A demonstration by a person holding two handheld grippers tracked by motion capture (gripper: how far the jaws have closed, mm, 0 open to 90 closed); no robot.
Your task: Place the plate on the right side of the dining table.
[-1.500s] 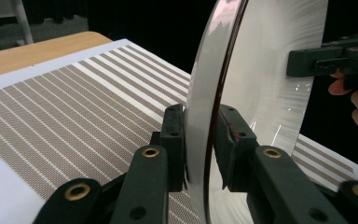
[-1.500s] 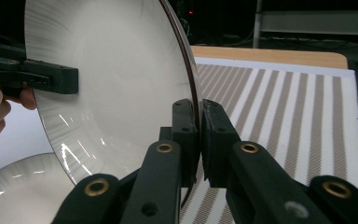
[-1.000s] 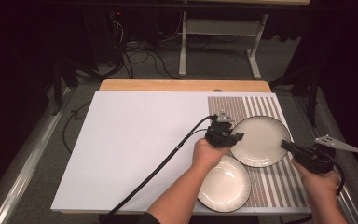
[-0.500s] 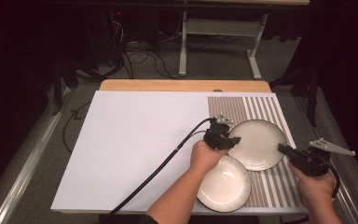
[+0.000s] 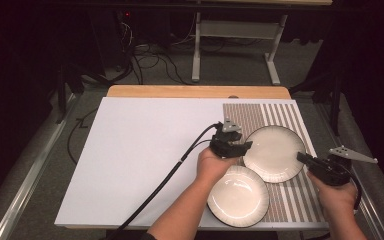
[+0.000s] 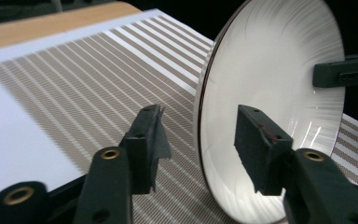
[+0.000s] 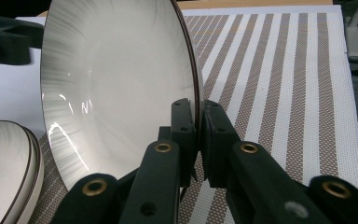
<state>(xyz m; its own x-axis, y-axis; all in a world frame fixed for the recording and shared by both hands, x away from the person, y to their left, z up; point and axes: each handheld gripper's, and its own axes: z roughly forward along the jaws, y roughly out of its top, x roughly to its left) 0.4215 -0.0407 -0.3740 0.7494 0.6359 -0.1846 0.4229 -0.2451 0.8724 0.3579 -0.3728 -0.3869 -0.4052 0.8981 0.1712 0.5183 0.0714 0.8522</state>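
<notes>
Plate (image 7: 116, 84) rim clamped in right gripper (image 7: 198, 121) (left gripper (image 6: 198, 140) astride, agape).

Bright table, dark surroundings (plate glare)

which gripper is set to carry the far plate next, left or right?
Right. The right gripper is shut on the far plate's rim. The left gripper straddles the opposite rim with its jaws open, so it would have to close first.

white board (image 5: 140, 165), wooden table (image 5: 180, 91), floor cables (image 5: 145, 55)
</notes>
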